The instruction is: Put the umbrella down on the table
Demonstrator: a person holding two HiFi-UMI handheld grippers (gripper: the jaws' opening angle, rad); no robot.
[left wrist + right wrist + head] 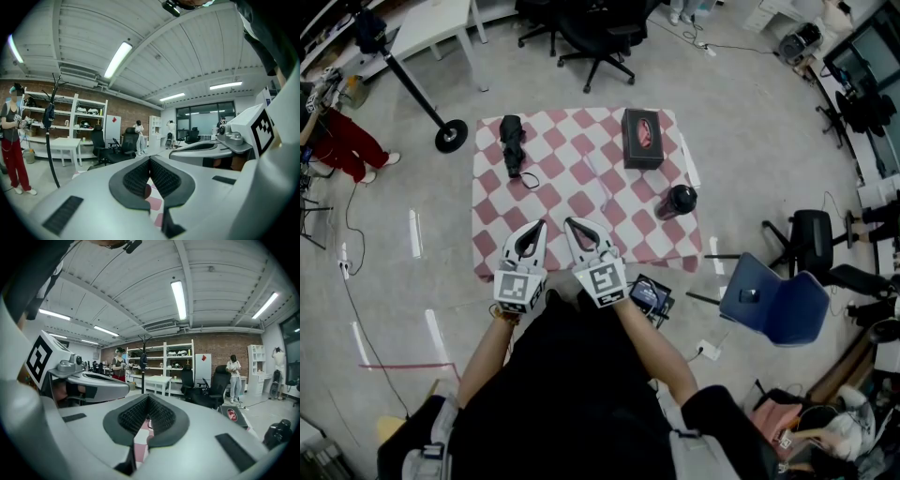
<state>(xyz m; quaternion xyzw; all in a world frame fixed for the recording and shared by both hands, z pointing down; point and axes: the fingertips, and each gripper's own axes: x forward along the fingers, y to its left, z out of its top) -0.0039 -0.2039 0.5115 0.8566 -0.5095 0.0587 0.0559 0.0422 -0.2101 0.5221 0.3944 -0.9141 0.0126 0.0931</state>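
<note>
As the jaws stand: left gripper and right gripper each have their pads pressed together, with nothing between them.
Grippers' place: side by side over the near edge of the table, pointing across it.
Umbrella: folded, black, lying flat at the far left, well apart from both grippers.
Long axis: roughly away from the person, along the left edge.
Nearer hand: the left, with the umbrella ahead and slightly to its left.
Judgement: it looks already set down.
</note>
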